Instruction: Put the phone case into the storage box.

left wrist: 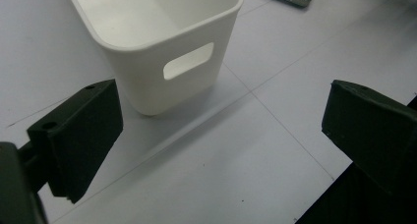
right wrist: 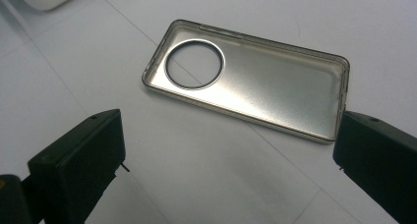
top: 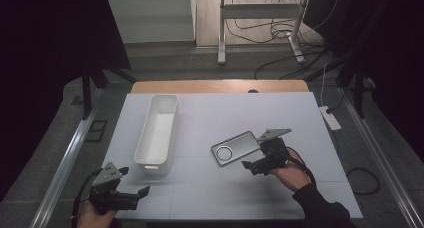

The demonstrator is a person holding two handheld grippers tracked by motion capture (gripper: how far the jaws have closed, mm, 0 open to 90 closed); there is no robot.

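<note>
No text, label, brand, number or sign can be read on the bin [top: 157,133], case [right wrist: 246,81] or worktop [top: 210,188].

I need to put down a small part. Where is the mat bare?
Bare: the far right, beyond the phone case, and the strip between the white bin and the case. Crowded: the near edge, by the left hand-held gripper and right hand-held gripper.

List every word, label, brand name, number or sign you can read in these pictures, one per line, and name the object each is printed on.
None can be read.
The white bin is plain, with no label on its wall.
The phone case shows bare metal-coloured inside, no brand or number.
The white table surface carries only thin seam lines.
The grippers' black jaws bear no lettering.
</note>
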